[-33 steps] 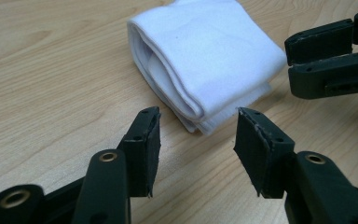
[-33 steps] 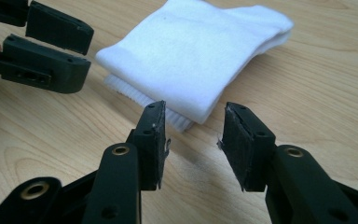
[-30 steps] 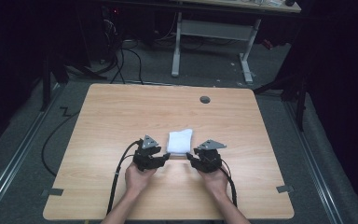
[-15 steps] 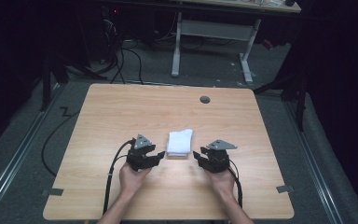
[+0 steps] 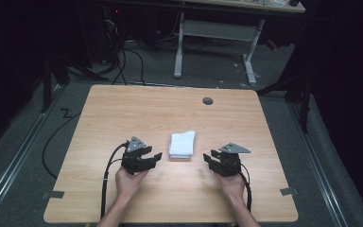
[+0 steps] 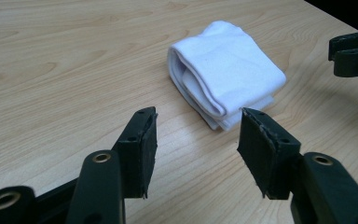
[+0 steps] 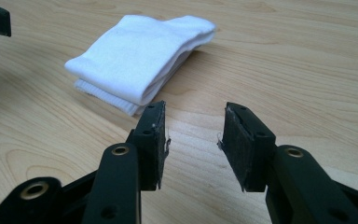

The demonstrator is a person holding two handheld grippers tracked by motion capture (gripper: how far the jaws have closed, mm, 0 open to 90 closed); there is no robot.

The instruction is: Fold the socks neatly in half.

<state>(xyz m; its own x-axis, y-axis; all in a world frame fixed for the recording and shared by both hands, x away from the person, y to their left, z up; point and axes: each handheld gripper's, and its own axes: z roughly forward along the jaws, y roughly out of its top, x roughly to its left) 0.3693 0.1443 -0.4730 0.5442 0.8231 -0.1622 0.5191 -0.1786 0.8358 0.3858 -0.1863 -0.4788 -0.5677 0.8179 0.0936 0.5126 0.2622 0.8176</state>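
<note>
A folded white sock (image 5: 182, 144) lies flat near the middle of the wooden table (image 5: 137, 109). My left gripper (image 5: 157, 156) stands open just to its left, jaws pointing toward it, with nothing between them. In the left gripper view the sock (image 6: 228, 70) lies a short way beyond the left gripper (image 6: 198, 116). My right gripper (image 5: 208, 159) stands open to the sock's right, also empty. In the right gripper view the sock (image 7: 140, 56) sits ahead and to the left of the right gripper (image 7: 194, 109).
A round grey grommet (image 5: 208, 100) sits at the table's far side. Tape marks (image 5: 53, 194) lie on the floor by the near corners. Black cables (image 5: 123, 56) and a white desk frame (image 5: 212, 42) stand beyond the table. Cables trail back from both grippers.
Both grippers have drawn away from the sock's near corners, the left one leftward and the right one rightward. The sock stays where it lay.
</note>
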